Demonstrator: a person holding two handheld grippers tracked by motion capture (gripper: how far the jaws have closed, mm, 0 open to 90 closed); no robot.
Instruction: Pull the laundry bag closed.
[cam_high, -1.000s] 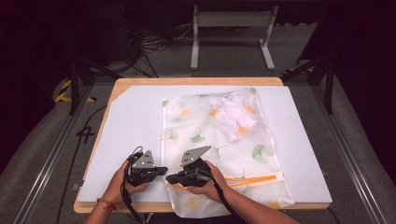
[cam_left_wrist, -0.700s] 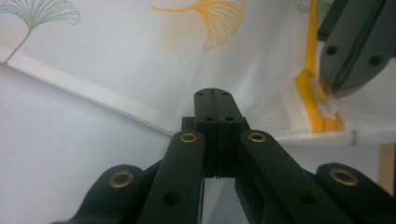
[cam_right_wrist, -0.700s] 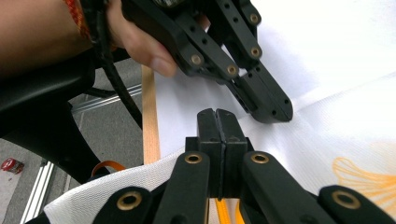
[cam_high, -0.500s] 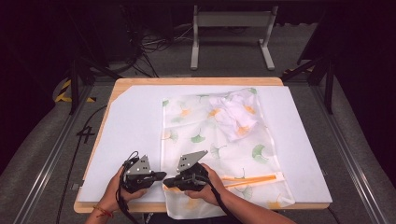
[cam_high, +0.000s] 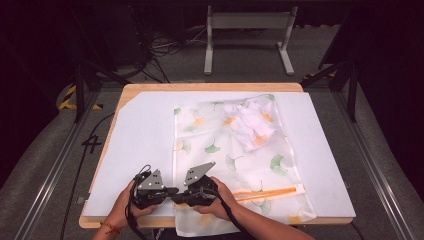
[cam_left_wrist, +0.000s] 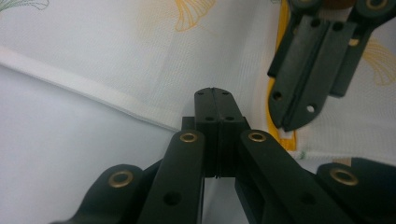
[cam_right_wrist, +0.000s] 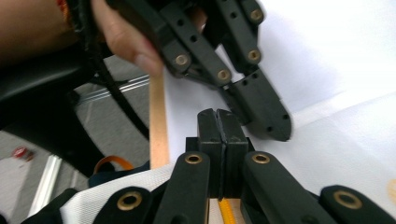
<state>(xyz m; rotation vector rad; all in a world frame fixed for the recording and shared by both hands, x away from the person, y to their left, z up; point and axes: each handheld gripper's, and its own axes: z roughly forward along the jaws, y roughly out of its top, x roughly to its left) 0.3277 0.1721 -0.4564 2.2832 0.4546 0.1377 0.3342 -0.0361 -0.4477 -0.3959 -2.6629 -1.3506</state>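
The work in hand concerns a mesh laundry bag (cam_high: 235, 160), white with printed ginkgo leaves and an orange zipper (cam_high: 267, 193). It is lying flat on the white table cover (cam_high: 140, 145), its near end hanging slightly over the near table edge, with a bundled white garment (cam_high: 252, 125) showing at its far end, seemingly inside.

The left gripper (cam_high: 172, 191) is resting at the bag's near left corner, jaws fully closed with nothing seen between them; in the left gripper view its tips (cam_left_wrist: 213, 100) are sitting just at the hemmed edge (cam_left_wrist: 93, 88). The right gripper (cam_high: 176, 198) is lying beside it, tip to tip, jaws likewise pressed together; whether a fold of mesh is caught in them cannot be told. In the right gripper view the zipper's end (cam_right_wrist: 227, 211) is lying directly beneath the jaws.

Judgement on handling: the bag is appearing light, thin and limp, offering no stiffness; it will likely drape, bunch and slide on the smooth cover when pulled. The stitched hem and the zipper tape are the firmest places to take hold; plain mesh is liable to snag or slip.

Obstructions: the two grippers are crowding each other at one corner, and trailing cables (cam_high: 131, 210) are lying near the wooden table edge (cam_high: 210, 87). The remaining cover is offering free room.
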